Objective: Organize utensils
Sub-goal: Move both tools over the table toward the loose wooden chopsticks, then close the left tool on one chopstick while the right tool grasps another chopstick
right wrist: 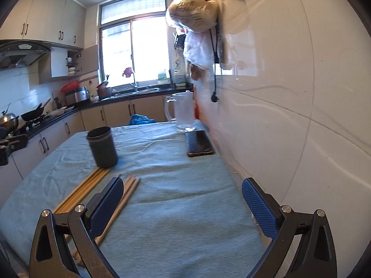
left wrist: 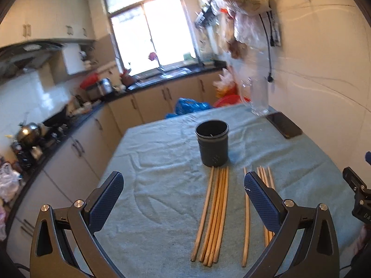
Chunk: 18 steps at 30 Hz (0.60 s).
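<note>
Not much to read from where I was holding my claws, honestly. The only clear-ish lettering I caught was "DA" in pale print on the black body of my right gripper (left wrist: 358, 199), poking in at the edge of the left wrist view, and the rest of that word ran out of sight. The plastic bag (right wrist: 192, 14) hanging on the wall had green print, but it was too smeared to make out.

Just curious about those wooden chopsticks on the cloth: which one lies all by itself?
The single chopstick between the two bunches. It has bare cloth on both sides, while the five left of it and the others to its right lie packed together.
</note>
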Each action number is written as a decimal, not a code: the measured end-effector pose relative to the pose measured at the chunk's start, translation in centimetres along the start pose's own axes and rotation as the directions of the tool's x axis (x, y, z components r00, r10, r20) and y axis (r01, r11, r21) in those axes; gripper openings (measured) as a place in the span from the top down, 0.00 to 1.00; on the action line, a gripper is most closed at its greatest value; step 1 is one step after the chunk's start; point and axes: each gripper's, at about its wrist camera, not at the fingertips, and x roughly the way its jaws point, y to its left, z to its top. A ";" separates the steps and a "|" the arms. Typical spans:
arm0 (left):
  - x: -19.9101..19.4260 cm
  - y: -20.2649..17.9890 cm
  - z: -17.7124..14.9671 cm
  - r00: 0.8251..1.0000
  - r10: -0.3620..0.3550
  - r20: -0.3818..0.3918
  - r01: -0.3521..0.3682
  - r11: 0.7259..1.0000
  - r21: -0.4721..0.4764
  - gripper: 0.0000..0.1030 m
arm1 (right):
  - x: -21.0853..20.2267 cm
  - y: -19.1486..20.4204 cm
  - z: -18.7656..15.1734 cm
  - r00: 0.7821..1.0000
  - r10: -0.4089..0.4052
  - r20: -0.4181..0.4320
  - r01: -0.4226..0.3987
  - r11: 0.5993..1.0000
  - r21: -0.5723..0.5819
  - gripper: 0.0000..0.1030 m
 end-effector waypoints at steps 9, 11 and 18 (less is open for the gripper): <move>9.5 3.5 -1.1 0.919 -0.292 -0.264 0.281 0.957 -0.079 0.42 | 3.1 7.4 0.0 0.942 0.272 -0.199 -0.274 0.962 0.017 0.05; 12.1 4.0 -1.7 0.889 -0.340 -0.306 0.312 0.940 -0.138 0.49 | 4.8 9.0 0.1 0.900 0.337 -0.276 -0.344 0.939 0.023 0.15; 18.7 2.1 -2.4 0.813 -0.426 -0.397 0.383 0.905 -0.188 0.60 | 12.6 11.5 -0.2 0.802 0.381 -0.460 -0.379 0.920 0.100 0.52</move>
